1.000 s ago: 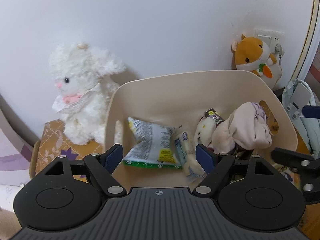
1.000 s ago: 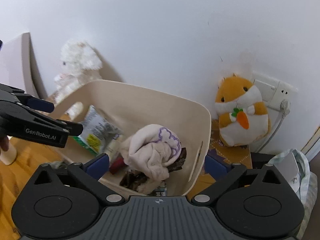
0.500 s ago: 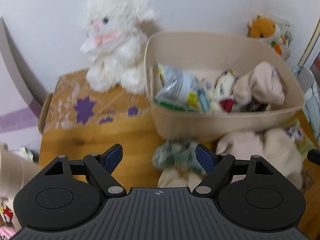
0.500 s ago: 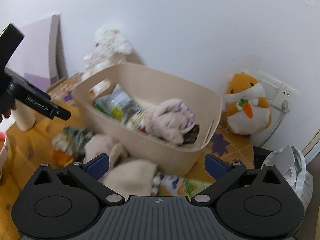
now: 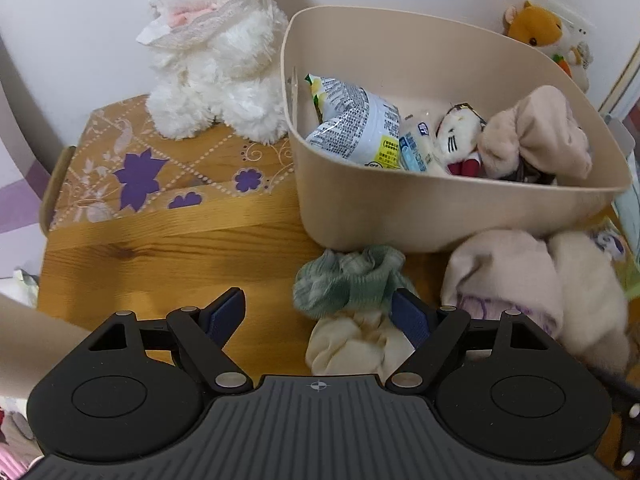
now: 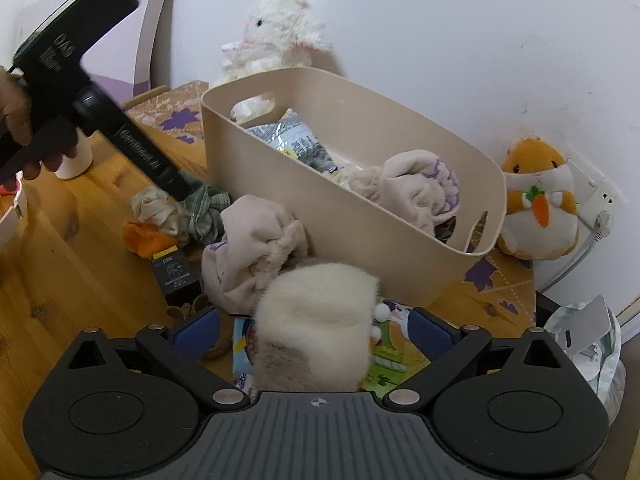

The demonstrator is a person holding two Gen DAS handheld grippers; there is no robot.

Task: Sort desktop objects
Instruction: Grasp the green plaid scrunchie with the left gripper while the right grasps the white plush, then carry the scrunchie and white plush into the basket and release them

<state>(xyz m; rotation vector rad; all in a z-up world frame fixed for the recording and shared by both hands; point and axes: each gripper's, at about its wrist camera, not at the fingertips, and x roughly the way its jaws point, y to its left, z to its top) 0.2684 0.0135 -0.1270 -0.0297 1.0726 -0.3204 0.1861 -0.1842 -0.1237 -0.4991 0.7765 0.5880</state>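
Observation:
A beige bin (image 5: 448, 216) (image 6: 360, 236) on the wooden desk holds a snack bag (image 5: 356, 128), a small cat toy (image 5: 456, 144) and a pink cloth (image 5: 536, 136). In front of it lie a green and cream scrunchie bundle (image 5: 348, 308) (image 6: 180, 212), a pink cloth (image 5: 504, 280) (image 6: 248, 248) and a white fluffy piece (image 6: 320, 324). My left gripper (image 5: 318, 316) is open, low over the scrunchie bundle. My right gripper (image 6: 316, 332) is open, its fingers on either side of the fluffy piece.
A white plush rabbit (image 5: 216, 48) sits left of the bin, an orange hamster plush (image 6: 536, 208) right of it by a wall socket. A small black box (image 6: 174, 272), an orange scrap (image 6: 146, 238), snack packets (image 6: 384, 356) and a white cup (image 6: 74, 162) lie on the desk.
Both grippers have pulled back from above the bin and dropped toward the desk items in front of it. Both stayed open.

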